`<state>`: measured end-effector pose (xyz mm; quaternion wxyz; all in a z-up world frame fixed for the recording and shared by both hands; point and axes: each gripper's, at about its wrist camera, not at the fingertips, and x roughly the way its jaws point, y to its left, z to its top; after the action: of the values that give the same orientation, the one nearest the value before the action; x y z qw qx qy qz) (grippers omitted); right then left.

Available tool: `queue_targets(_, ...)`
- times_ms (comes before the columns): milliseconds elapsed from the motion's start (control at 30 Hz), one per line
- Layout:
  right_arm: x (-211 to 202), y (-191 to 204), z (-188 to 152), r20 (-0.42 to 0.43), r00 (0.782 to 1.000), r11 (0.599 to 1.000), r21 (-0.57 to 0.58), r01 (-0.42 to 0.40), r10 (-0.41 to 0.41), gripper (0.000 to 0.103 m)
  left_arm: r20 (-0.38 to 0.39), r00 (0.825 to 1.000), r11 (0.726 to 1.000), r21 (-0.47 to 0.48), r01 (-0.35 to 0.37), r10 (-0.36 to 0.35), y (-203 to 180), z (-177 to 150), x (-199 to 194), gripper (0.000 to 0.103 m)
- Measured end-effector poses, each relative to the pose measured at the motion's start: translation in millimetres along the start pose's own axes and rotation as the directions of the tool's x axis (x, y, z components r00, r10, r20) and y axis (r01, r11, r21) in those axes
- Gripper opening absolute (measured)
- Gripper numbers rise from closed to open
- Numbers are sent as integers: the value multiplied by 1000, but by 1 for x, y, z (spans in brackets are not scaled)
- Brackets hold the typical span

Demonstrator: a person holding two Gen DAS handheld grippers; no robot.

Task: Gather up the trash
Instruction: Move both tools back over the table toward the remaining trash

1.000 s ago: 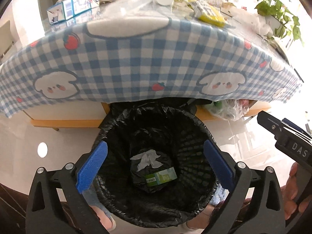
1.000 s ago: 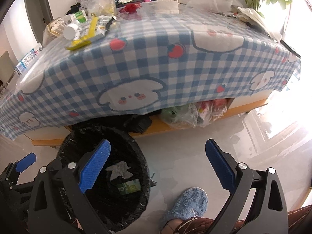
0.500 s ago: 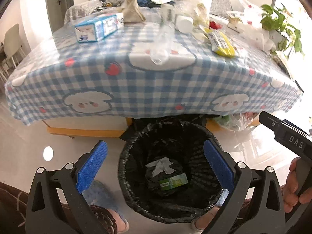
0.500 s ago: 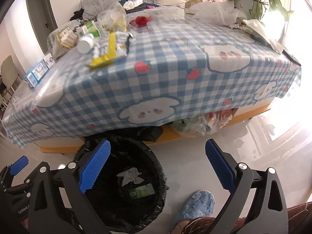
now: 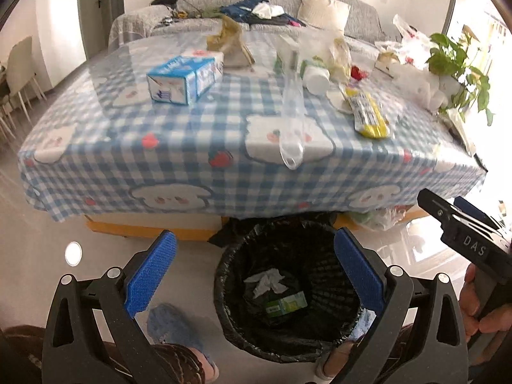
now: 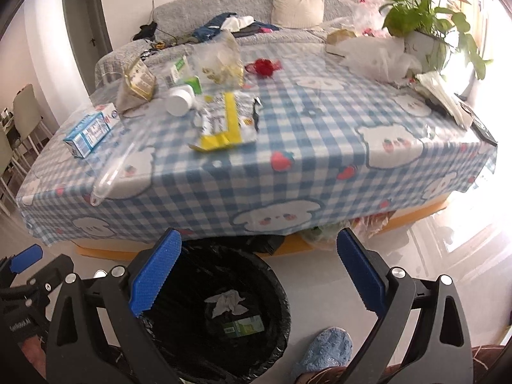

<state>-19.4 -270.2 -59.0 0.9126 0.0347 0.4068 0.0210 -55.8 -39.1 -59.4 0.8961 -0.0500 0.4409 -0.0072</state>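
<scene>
Left gripper (image 5: pixel 254 272): blue-padded fingers spread wide, empty, hanging above the bin's mouth.
Right gripper (image 6: pixel 257 272): blue-padded fingers equally wide apart, nothing between them, above the bin's right rim and the floor beside it.
Bin: round black wastebasket with black plastic liner (image 5: pixel 289 291), on the pale floor against the near edge of the table.
Inside the bin: crumpled white tissue (image 5: pixel 265 281) on the bottom, small green-and-white carton (image 5: pixel 286 305) just beside it.
Table: low, covered by a blue-and-white checked cloth with bunny and strawberry print (image 5: pixel 179 147), directly behind the bin.
Nearest the bin on the table: clear, flattened plastic bottle (image 5: pixel 291 118), lying lengthwise close to the cloth's near edge.
Right of the bottle: yellow-and-white snack wrapper (image 5: pixel 368 113), flat on the cloth.
Behind the wrapper: white plastic jar on its side (image 5: pixel 315 80), with a crumpled clear bag touching it.
Left of the bottle, farther from the bin: blue-and-white rectangular carton (image 5: pixel 182 80), lying on its side.
Far right of the table: green potted plant (image 6: pixel 419 16), with white crumpled plastic bags at its base.
Beside the bin: blue fluffy slipper (image 6: pixel 323 348) on a foot, on the floor to its right.
</scene>
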Motion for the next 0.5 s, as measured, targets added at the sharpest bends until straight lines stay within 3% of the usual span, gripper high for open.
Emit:
queue_targets(300,-8,18,25,51,999,998,-57,-3,6,94,22,999,999,5,-31,31,19,31,4,97)
queue_targets(500,3,23,38,38,999,998,-60,-6,9,94,27,998,999,-4,-50,50,36,55,19,97)
